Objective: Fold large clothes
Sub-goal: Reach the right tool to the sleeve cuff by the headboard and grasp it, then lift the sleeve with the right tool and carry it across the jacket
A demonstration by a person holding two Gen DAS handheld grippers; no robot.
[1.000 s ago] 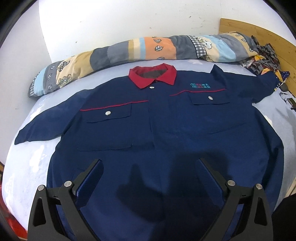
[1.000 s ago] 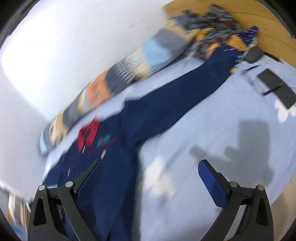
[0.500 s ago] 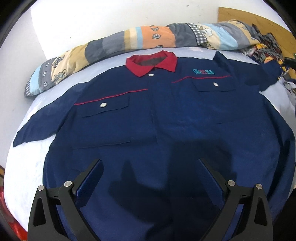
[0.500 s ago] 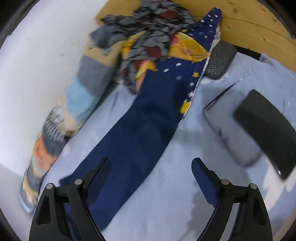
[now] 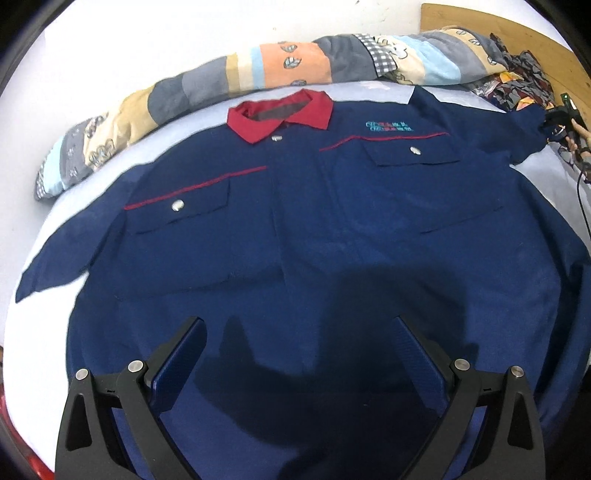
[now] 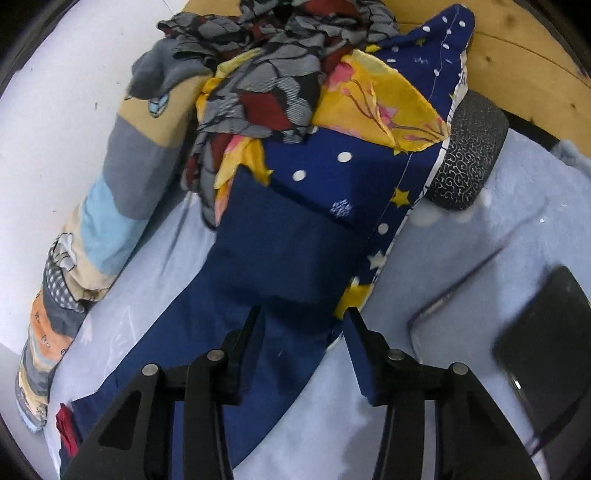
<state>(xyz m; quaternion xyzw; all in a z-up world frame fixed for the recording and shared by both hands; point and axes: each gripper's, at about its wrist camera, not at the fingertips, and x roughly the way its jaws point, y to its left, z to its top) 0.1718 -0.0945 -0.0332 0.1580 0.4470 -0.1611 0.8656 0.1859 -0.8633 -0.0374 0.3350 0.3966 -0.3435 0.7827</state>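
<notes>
Spread flat, front up, across a pale blue bedsheet (image 5: 40,332): a large navy work shirt with red collar, red piping and 2 snap chest pockets (image 5: 314,229), collar toward 12 o'clock in the left wrist view. Behind the collar, from 9 to 1 o'clock, a long patchwork bolster of orange, grey, tan and light blue panels (image 5: 288,66) against the white wall. At 2 o'clock, a wooden headboard (image 5: 480,22).

Left gripper (image 5: 299,363) poised over the shirt's lower front, blue-padded jaws spread wide, nothing between them, shadow on the cloth below.

Right gripper (image 6: 301,328) over the shirt's far sleeve, near the cuff; jaws just narrowed to a half gap, sleeve cloth between the tips, firm pinch impossible to confirm.

Crowding the cuff from 12 to 1 o'clock in the right wrist view: a navy star-and-dot pillow (image 6: 369,173), a yellow floral scarf (image 6: 373,92), a grey-and-red patterned garment (image 6: 266,62). At 2 o'clock, a black swirl-textured cushion (image 6: 469,155); at 4 o'clock, 2 dark flat slabs (image 6: 543,339).
</notes>
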